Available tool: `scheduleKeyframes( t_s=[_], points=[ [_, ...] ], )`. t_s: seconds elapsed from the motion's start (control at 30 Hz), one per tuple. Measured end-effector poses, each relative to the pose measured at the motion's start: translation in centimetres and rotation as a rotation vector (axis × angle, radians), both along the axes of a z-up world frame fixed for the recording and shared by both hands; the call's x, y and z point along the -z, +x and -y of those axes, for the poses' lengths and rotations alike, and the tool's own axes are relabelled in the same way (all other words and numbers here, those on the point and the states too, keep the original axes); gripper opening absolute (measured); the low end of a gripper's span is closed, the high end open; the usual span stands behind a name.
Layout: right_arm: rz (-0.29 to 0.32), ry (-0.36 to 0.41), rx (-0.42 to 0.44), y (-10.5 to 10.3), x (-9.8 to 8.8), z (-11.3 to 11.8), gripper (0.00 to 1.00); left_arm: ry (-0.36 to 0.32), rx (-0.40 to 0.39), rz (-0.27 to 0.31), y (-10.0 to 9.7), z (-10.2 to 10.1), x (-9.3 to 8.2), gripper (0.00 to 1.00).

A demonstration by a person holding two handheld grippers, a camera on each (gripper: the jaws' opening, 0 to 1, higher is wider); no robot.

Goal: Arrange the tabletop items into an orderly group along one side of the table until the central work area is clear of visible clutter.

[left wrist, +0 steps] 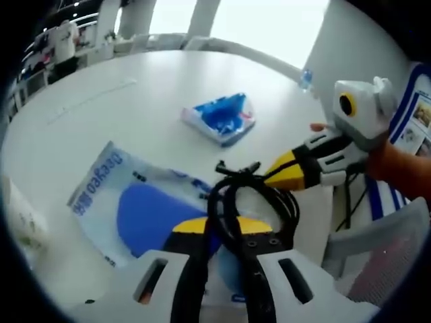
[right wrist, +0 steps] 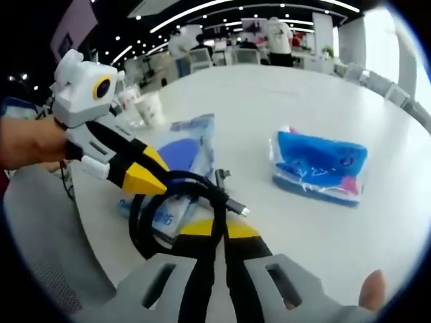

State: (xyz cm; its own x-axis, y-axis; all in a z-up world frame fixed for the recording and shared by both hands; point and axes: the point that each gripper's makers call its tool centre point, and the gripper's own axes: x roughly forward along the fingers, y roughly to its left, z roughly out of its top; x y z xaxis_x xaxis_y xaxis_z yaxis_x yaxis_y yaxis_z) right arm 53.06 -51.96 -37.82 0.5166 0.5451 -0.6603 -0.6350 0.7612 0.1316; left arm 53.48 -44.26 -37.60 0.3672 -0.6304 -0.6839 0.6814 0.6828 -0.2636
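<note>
- White round table (left wrist: pixel 101 101) is seen in an open office; people and chairs are visible far behind in the right gripper view.
- Left to right in the left gripper view: large blue-and-white flat packet (left wrist: pixel 128 202) is lain under the cable, small blue tissue pack (left wrist: pixel 222 118) is set beyond it toward the table's middle, a small bottle (left wrist: pixel 305 79) is stood at the far edge.
- Left gripper (left wrist: pixel 219 232) is closed narrow on the black cable (left wrist: pixel 252 195), jaws pinched on the coil's near side.
- Right gripper (right wrist: pixel 219 232) is likewise clamped narrow on the same cable (right wrist: pixel 175 202); its yellow tips are seen entering the left gripper view from the right (left wrist: pixel 286 171).
- Cable is held in a loose loop between both tongs, just above the flat packet (right wrist: pixel 178 155); its plug end (right wrist: pixel 232 202) is pointed toward the tissue pack (right wrist: pixel 320 165).
- Key relation: both grippers are met on the one coil from opposite sides, so the coil is judged ready to be carried as one bundle.
- Paper cups (right wrist: pixel 145 108) are stood at the table's edge past the packet in the right gripper view.
- Open tabletop is left past the tissue pack; the near edge is close under both grippers, so dragging of the loop over the packet is a risk.
</note>
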Motion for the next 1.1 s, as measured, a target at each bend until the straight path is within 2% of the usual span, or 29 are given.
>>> scheduleKeyframes(
  t_s=[0.2, 0.4, 0.67, 1.1],
  points=[
    [0.033, -0.003, -0.008, -0.1, -1.3, -0.1, 0.02, 0.004, 0.003, 0.002, -0.3, 0.0, -0.1, 0.07],
    [0.059, 0.013, 0.008, 0.1, -2.8, 0.5, 0.02, -0.023, 0.006, 0.007, -0.3, 0.5, -1.3, 0.05],
    [0.082, -0.009, 0.032, 0.1, -3.9, 2.7, 0.02, -0.024, 0.043, 0.016, -0.3, 2.6, -1.8, 0.03],
    [0.09, -0.061, 0.073, 0.6, -3.8, 6.0, 0.02, 0.014, 0.116, 0.024, 0.3, 6.3, -1.3, 0.03]
  ],
)
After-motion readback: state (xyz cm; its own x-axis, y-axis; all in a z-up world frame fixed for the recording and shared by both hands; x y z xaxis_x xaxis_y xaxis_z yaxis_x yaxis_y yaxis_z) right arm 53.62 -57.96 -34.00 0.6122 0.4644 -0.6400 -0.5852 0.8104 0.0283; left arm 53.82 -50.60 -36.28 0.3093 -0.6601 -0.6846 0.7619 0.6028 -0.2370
